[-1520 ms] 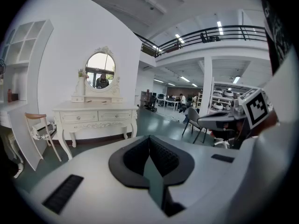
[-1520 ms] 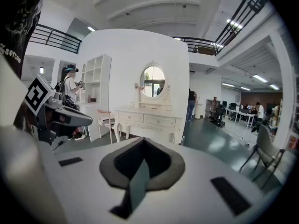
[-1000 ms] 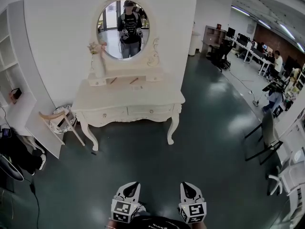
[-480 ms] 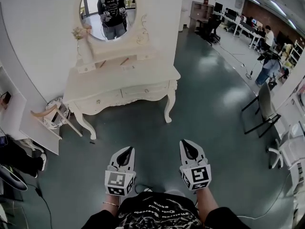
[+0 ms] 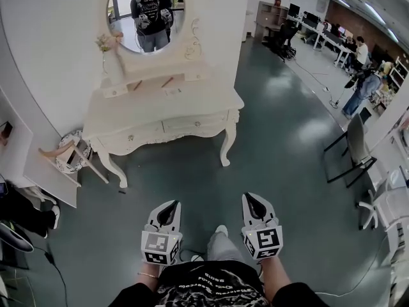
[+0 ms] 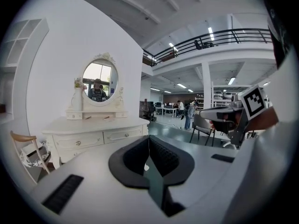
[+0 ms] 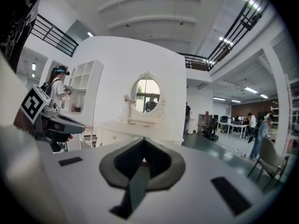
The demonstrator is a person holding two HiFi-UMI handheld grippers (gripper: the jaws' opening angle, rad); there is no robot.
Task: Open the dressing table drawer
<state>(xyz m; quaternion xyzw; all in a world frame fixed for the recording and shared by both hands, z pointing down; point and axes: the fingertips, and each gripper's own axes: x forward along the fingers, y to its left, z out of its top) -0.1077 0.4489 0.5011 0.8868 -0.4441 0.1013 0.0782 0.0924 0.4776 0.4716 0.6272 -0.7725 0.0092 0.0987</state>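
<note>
The cream dressing table (image 5: 167, 105) stands against the white wall, a few steps ahead of me. Its two front drawers, the left one (image 5: 130, 137) and the right one (image 5: 195, 123), are closed and each has a small knob. My left gripper (image 5: 170, 206) and right gripper (image 5: 251, 198) hover side by side over the floor, pointing at the table and far short of it. Both are shut with nothing between the jaws. In the left gripper view the table (image 6: 93, 124) lies beyond the closed tips (image 6: 148, 137); in the right gripper view the table (image 7: 133, 125) sits behind the closed tips (image 7: 143, 139).
An oval mirror (image 5: 146, 8) and a vase of flowers (image 5: 105, 48) top the table. A small wooden chair (image 5: 67, 157) and white shelving (image 5: 22, 142) stand to its left. Office chairs (image 5: 353, 152) and people (image 5: 358, 88) are to the right.
Both grippers have moved forward and up in the head view, and the dressing table has come closer. In the last half second little moved apart from my leg stepping forward.
</note>
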